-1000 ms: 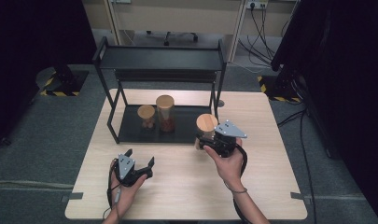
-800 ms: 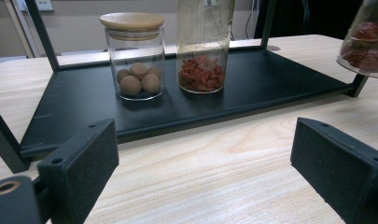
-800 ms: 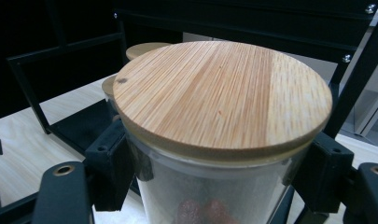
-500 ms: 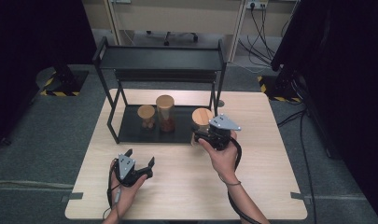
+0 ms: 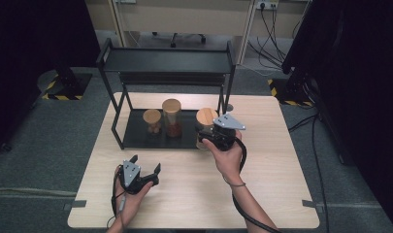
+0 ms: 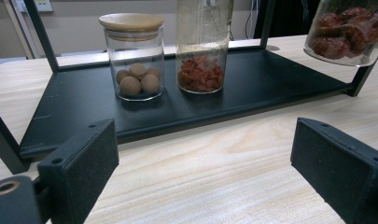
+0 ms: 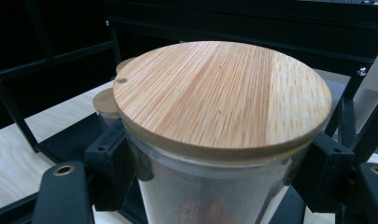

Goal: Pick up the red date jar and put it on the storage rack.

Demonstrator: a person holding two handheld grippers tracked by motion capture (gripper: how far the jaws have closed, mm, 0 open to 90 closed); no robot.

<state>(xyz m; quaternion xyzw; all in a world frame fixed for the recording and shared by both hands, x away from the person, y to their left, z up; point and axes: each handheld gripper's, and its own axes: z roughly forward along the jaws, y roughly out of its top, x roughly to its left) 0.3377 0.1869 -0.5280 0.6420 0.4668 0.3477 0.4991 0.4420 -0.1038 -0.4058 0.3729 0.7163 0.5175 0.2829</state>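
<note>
A glass jar with a round wooden lid (image 5: pixel 206 116) and dark red pieces inside hangs at the right end of the black rack's lower shelf (image 5: pixel 136 138). My right gripper (image 5: pixel 207 137) is shut on it. In the right gripper view the pads press the glass just under the lid (image 7: pixel 221 95), my right gripper (image 7: pixel 219 186) around it. On the shelf stand a short jar of brown balls (image 5: pixel 152 120) and a tall jar of red bits (image 5: pixel 172 116). My left gripper (image 5: pixel 145 165) rests open on the table in front of the rack, with nothing between its fingers.
The rack's top shelf (image 5: pixel 167 60) spans the jars, and its right posts (image 5: pixel 229 73) stand close to the held jar. In the left gripper view the held jar (image 6: pixel 347 32) floats above the shelf's (image 6: pixel 252 88) right corner. Bare wooden table (image 5: pixel 271 194) lies right and front.
My right gripper has carried the jar left and away, from beside the rack to the lower shelf's right end. The left gripper has stayed put.
</note>
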